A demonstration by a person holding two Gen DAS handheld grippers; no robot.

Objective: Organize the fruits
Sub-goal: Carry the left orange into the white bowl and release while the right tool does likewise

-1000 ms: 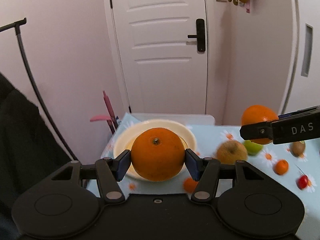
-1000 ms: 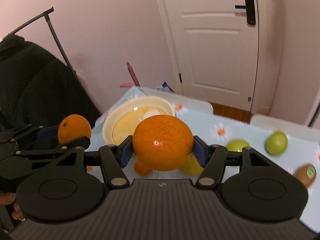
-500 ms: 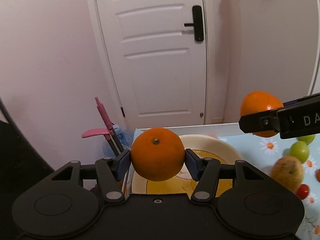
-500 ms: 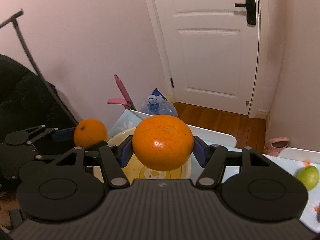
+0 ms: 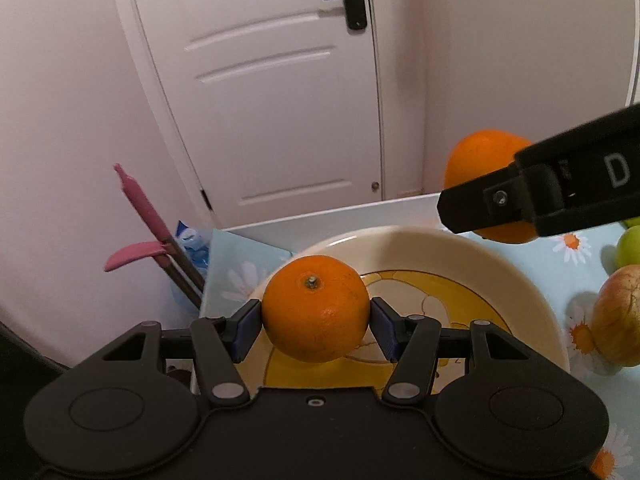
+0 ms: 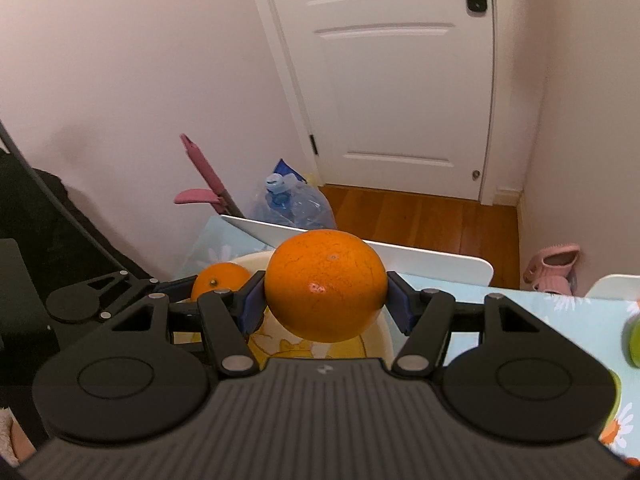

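- A cream bowl (image 5: pixel 532 292) with a yellow cartoon print inside stands at the corner of a table covered by a pale blue daisy-print cloth (image 5: pixel 228 268); no fruit rests in the part of its floor that shows.
- The left gripper (image 5: pixel 316 326) is clamped on a small orange (image 5: pixel 316 312), one blue pad pressed to each side, stem end up, held over the near left part of the bowl.
- The right gripper (image 6: pixel 326 306) is clamped on a larger orange (image 6: pixel 326 284), which fills the gap between its blue pads and hangs above the bowl's far rim.
- In the right wrist view the small orange shows just left of and behind the larger one.
- A yellowish apple (image 5: pixel 618 316) lies on the cloth just right of the bowl, a green fruit (image 5: pixel 630 244) beyond it.
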